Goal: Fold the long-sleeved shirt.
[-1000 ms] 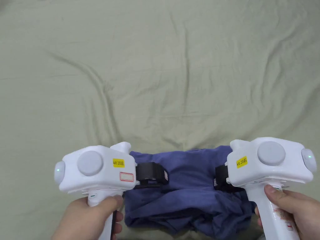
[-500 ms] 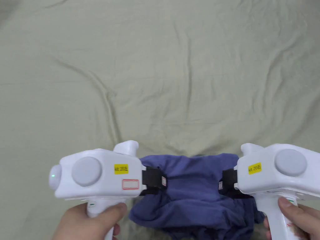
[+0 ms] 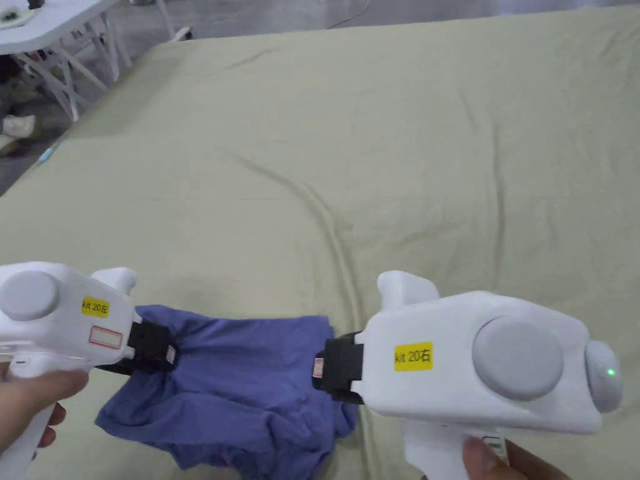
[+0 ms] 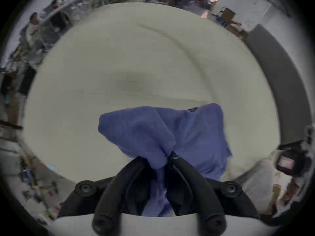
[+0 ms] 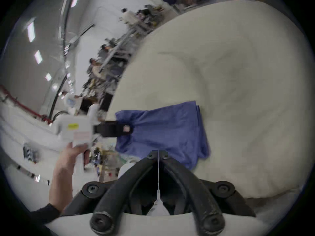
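Note:
A blue long-sleeved shirt (image 3: 244, 375) hangs bunched between my two grippers over the near left part of a pale green sheet (image 3: 406, 156). My left gripper (image 3: 164, 356) is shut on the shirt's left upper corner. In the left gripper view the cloth (image 4: 153, 130) is pinched between the black jaws (image 4: 164, 158). My right gripper (image 3: 320, 370) is shut at the shirt's right edge. In the right gripper view its jaws (image 5: 158, 152) meet against the blue cloth (image 5: 167, 129), and the left gripper (image 5: 129, 129) grips the far corner.
A long crease (image 3: 331, 237) runs down the sheet just right of the shirt. The sheet's left edge drops to a grey floor, where a white folding table (image 3: 44, 19) stands. Several people and cluttered benches (image 5: 119, 40) are in the background.
Both grippers have carried the shirt left across the sheet, from right of the long crease to left of it. The head camera has also turned, bringing the sheet's edge and the table into sight.

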Motion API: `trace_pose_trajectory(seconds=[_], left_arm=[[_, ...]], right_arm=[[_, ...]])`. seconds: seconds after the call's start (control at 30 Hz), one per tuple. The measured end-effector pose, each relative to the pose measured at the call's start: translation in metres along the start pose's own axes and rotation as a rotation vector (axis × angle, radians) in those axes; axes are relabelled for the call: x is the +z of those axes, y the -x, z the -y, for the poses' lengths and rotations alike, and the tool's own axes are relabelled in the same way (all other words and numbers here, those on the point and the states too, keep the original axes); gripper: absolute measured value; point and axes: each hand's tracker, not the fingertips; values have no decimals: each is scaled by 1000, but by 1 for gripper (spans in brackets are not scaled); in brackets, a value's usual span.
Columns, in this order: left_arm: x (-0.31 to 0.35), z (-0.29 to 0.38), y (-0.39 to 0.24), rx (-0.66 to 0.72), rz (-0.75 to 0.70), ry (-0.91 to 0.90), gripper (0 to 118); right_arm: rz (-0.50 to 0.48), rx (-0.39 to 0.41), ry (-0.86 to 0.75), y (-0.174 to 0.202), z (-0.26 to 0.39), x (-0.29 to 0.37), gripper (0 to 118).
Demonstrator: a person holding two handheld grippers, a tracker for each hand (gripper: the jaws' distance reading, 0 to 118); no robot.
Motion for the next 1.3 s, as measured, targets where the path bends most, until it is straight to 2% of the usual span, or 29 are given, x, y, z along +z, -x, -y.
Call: trace_pose_trajectory(seconds=[0.1,0.13,0.17,0.2,0.23,0.27,0.3,0.33,0.43,0.53,0.6,0.63,0.67,0.7,0.77,0.8,0.93,1.1,1.23,1.3], left_arm=[[-1,-6,57,42,-139,20,13],[-6,-7,77,62,-172,37,21],[-14,-8,96,68,-201,73,39],[-22,-9,113,91,-219,105,39],[-26,-4,128,145,-252,112,50],[-27,0,138,185,-316,125,85],[-25,3,144,192,-355,105,111],[-18,8,146,201,-342,42,118],[1,14,146,318,-244,-88,118],[16,20,140,476,-51,-130,118],[28,21,128,571,104,-127,112],[34,22,116,584,167,-109,96],[45,22,97,558,206,-114,33],[58,20,76,463,209,-151,0],[95,20,20,273,116,-308,0],[115,19,-10,170,84,-387,0],[185,35,-121,-80,-49,-726,0],[226,84,-222,-85,73,-1002,0],[238,124,-268,-95,103,-1028,0],[243,137,-277,-100,114,-1016,0]], right_arm=[[-48,61,19,34,2,-10,0],[-58,71,20,42,3,-12,0],[-63,79,23,46,3,-12,0],[-64,85,23,48,4,-12,0],[-66,95,20,49,6,-10,0],[-65,107,14,47,8,-8,0],[-58,115,10,44,8,-5,0],[-54,117,6,42,8,-3,0],[-53,115,-20,34,7,6,0],[-41,119,-48,33,5,19,0],[-23,119,-80,31,3,33,0],[-13,119,-94,28,2,41,0],[2,121,-114,23,-1,51,0],[17,123,-138,17,-3,64,0],[50,111,-262,1,-11,101,0],[101,130,-338,-4,-16,124,0],[431,239,-661,-3,-18,214,0],[560,336,-865,18,23,293,0],[675,380,-917,34,62,317,0],[667,389,-924,38,81,327,0]])
